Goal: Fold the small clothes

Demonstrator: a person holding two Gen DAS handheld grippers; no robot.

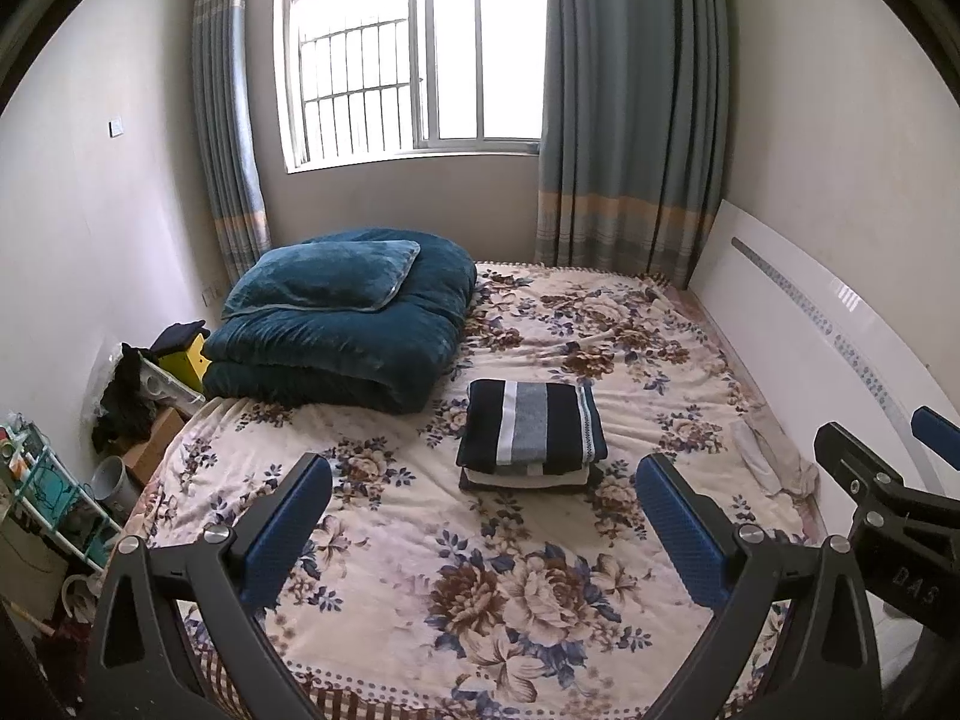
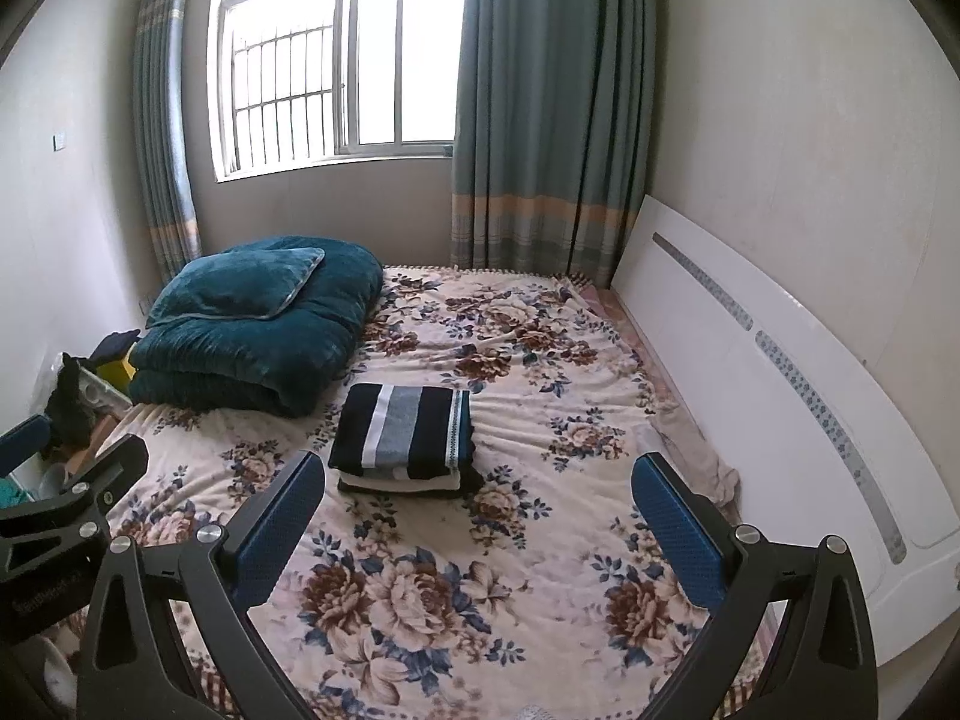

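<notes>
A small stack of folded clothes (image 1: 531, 435) lies in the middle of the floral bedspread (image 1: 480, 570), topped by a navy garment with white and grey stripes; white and dark pieces show beneath it. The same stack (image 2: 405, 438) appears left of centre in the right wrist view. My left gripper (image 1: 486, 480) hovers open above the near part of the bed, short of the stack, holding nothing. My right gripper (image 2: 480, 480) is open too, empty, held beside the left one. Each gripper shows at the edge of the other's view: right gripper (image 1: 888, 480), left gripper (image 2: 66, 480).
A folded teal quilt with a pillow (image 1: 342, 318) sits at the bed's far left corner. A white headboard (image 2: 780, 372) runs along the right side. Clutter, boxes and a shelf rack (image 1: 60, 480) crowd the floor left of the bed. Window and curtains are behind.
</notes>
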